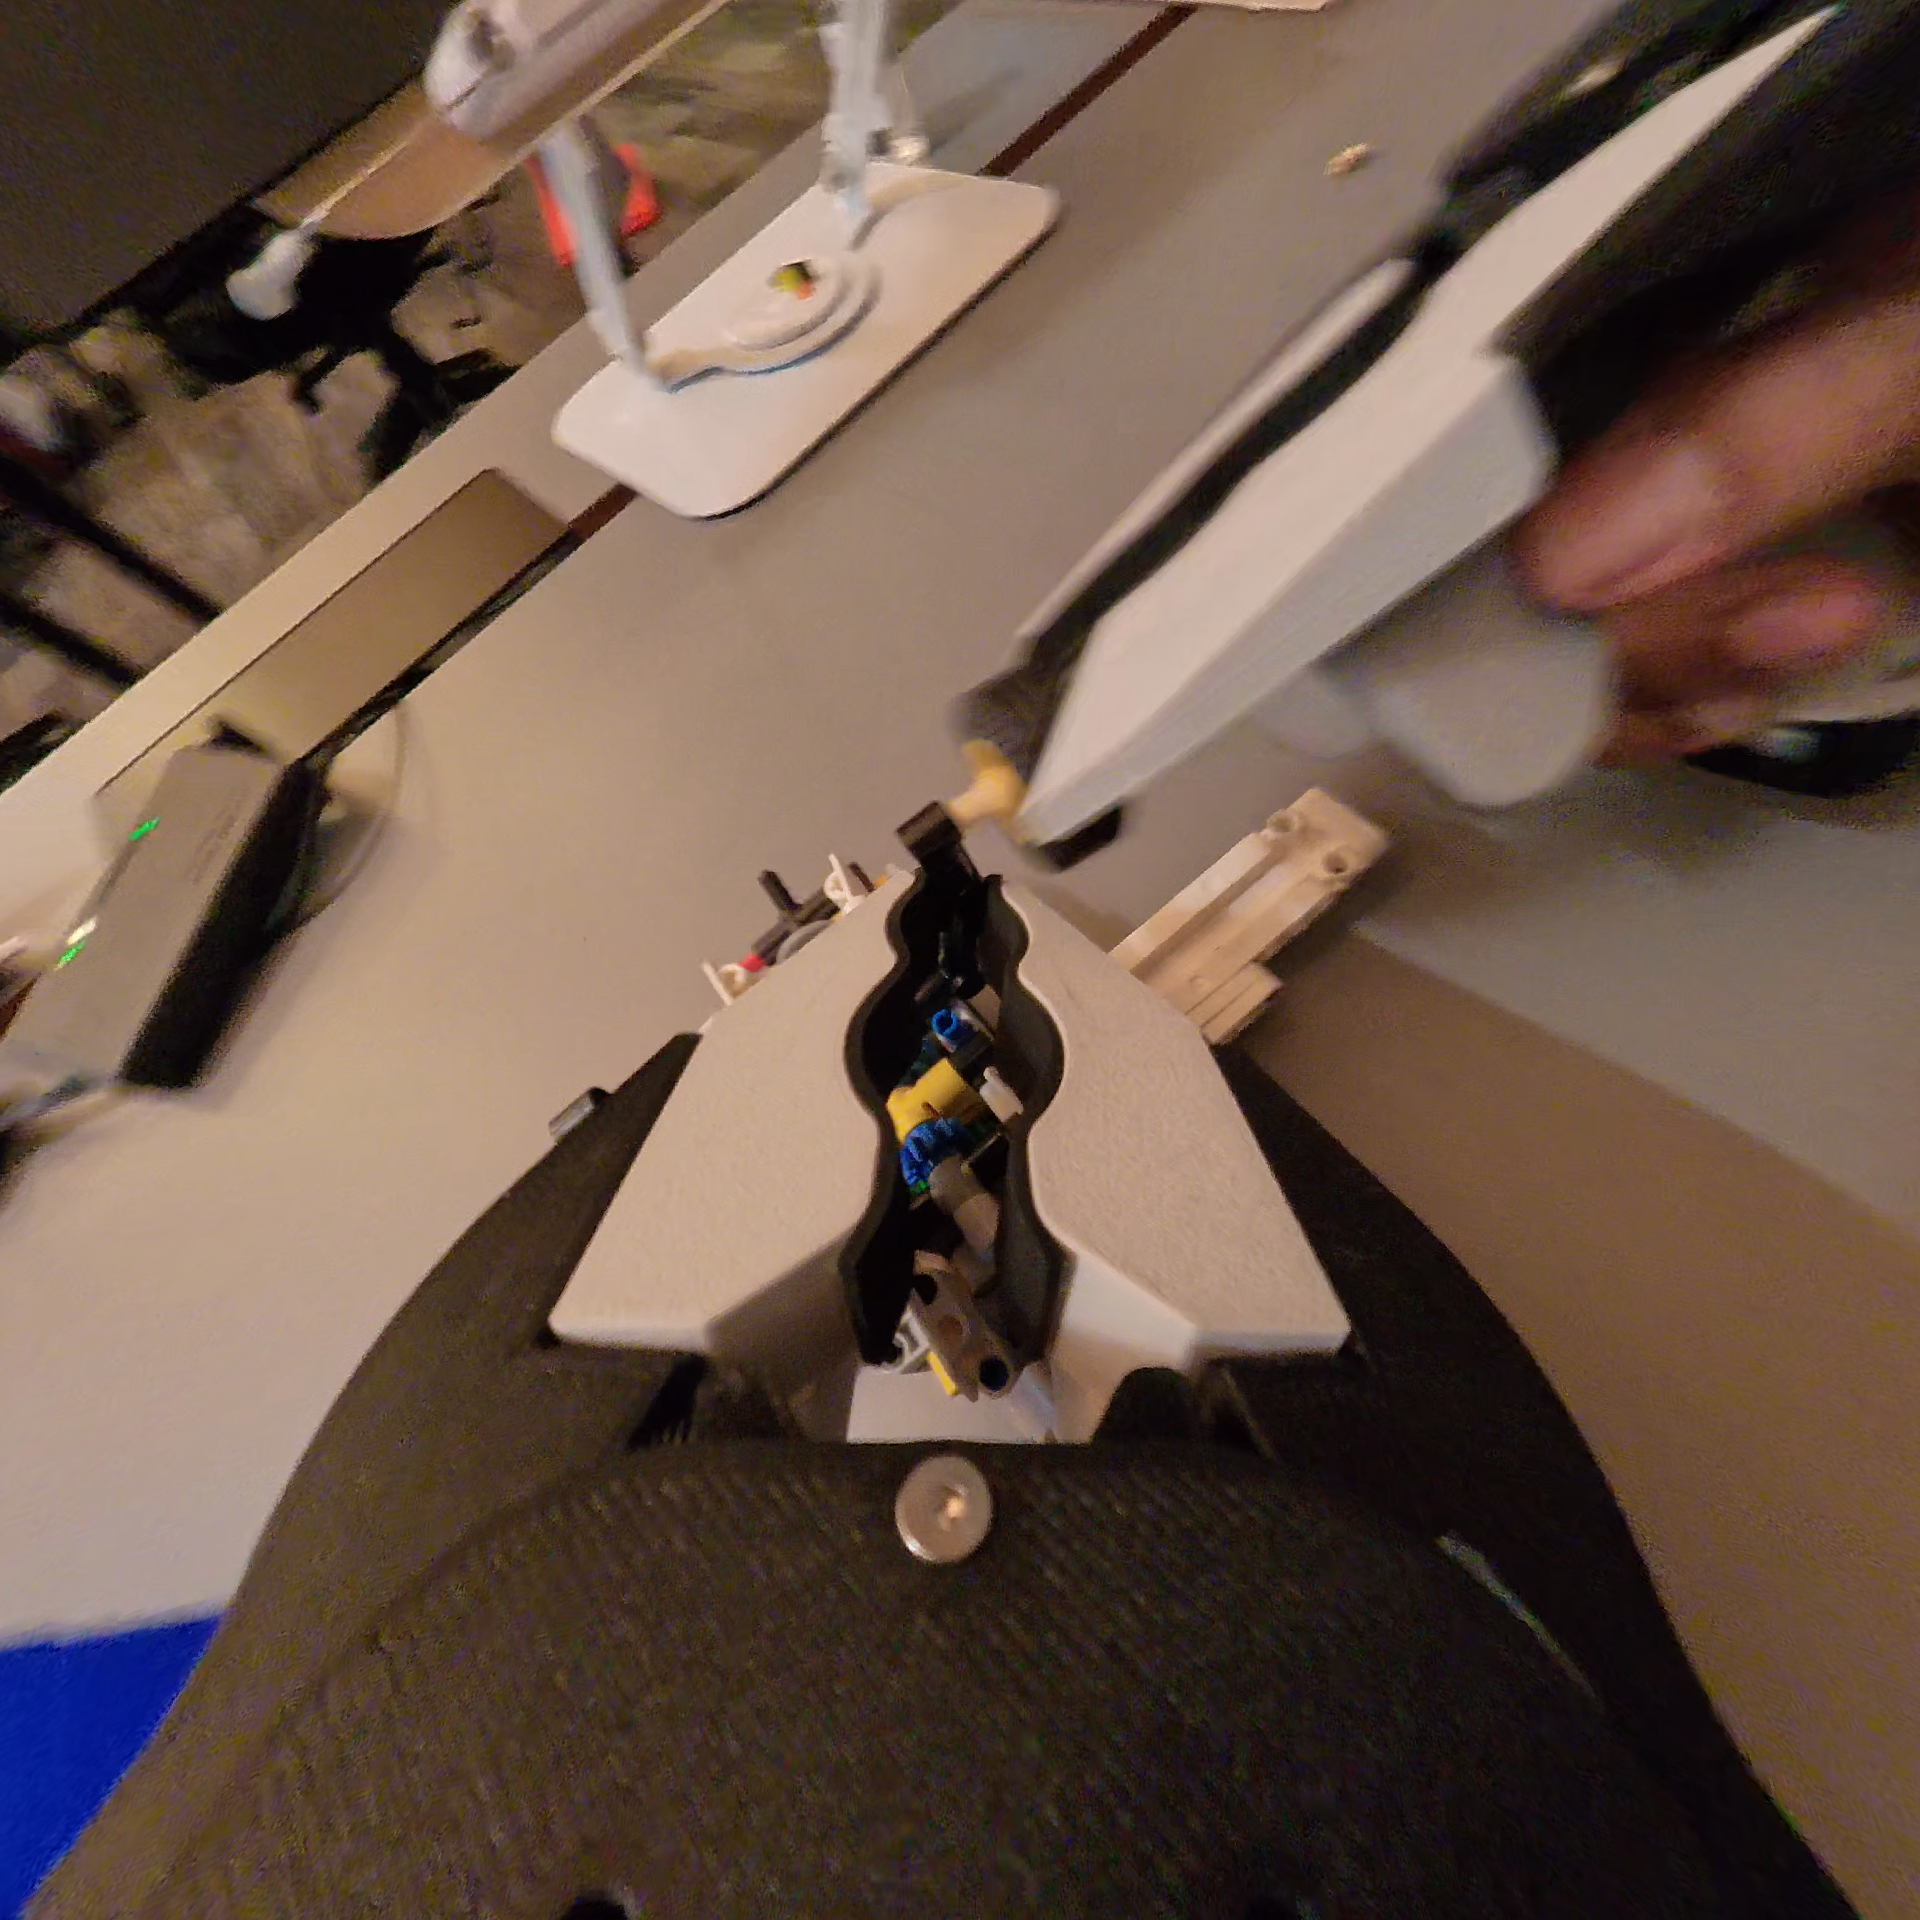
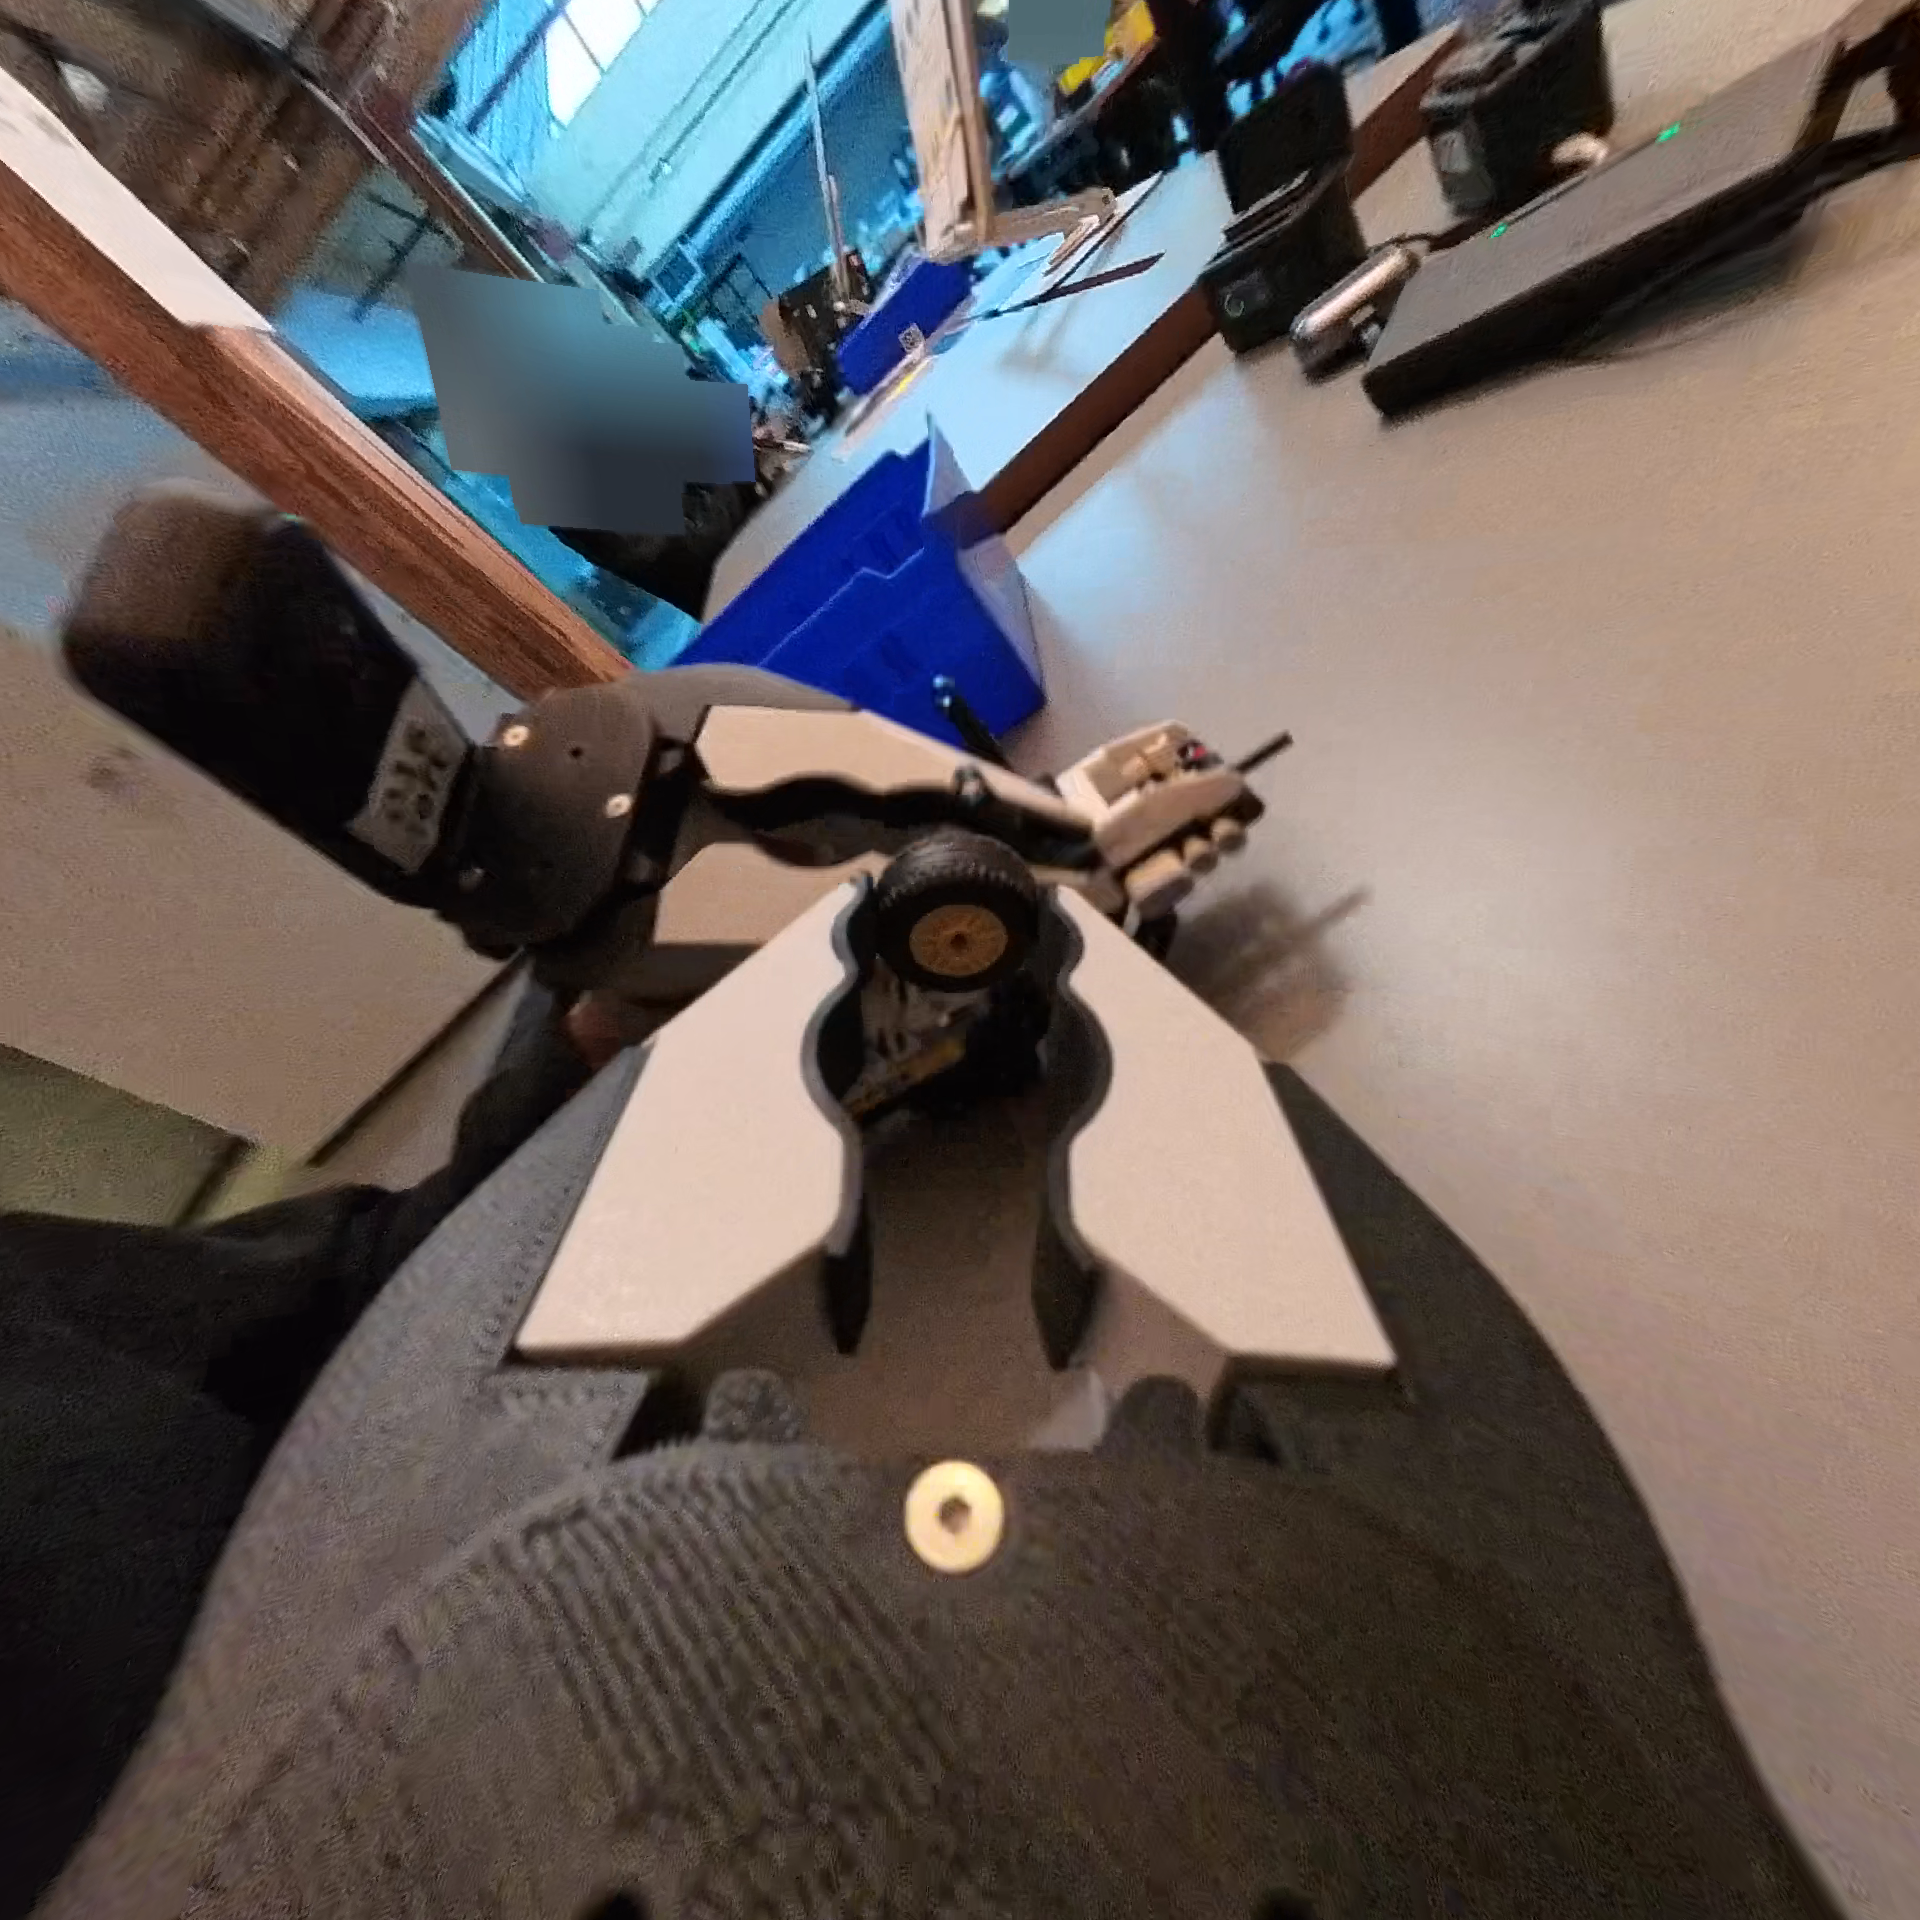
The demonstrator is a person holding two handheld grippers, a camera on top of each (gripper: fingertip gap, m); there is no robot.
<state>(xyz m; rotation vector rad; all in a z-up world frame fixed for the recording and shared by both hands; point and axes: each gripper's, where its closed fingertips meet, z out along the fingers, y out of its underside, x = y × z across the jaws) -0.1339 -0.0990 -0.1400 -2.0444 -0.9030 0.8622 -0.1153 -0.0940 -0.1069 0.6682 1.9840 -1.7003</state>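
Note:
My left gripper [image 1: 958,896] is shut on a thin black beam [image 1: 935,847] that sticks up from a small brick-built model. The model's blue, yellow and grey parts [image 1: 940,1122] show in the slot between its fingers. In the right wrist view the left gripper [image 2: 1086,831] reaches in from the left and holds the white and grey model [image 2: 1164,800] above the table. My right gripper [image 2: 956,920] is shut on a black wheel with a tan hub [image 2: 956,930]. In the left wrist view the right gripper [image 1: 1039,810] has a tan stub [image 1: 987,795] at its tip, right beside the beam's end.
A cream plastic piece [image 1: 1252,914] lies on the grey table [image 1: 623,727] to the right of the model. A white stand base [image 1: 810,353] and a black box with green lights [image 1: 208,904] are farther off. A blue bin [image 2: 873,613] stands behind the model, and a flat black device [image 2: 1621,249] lies at the far right.

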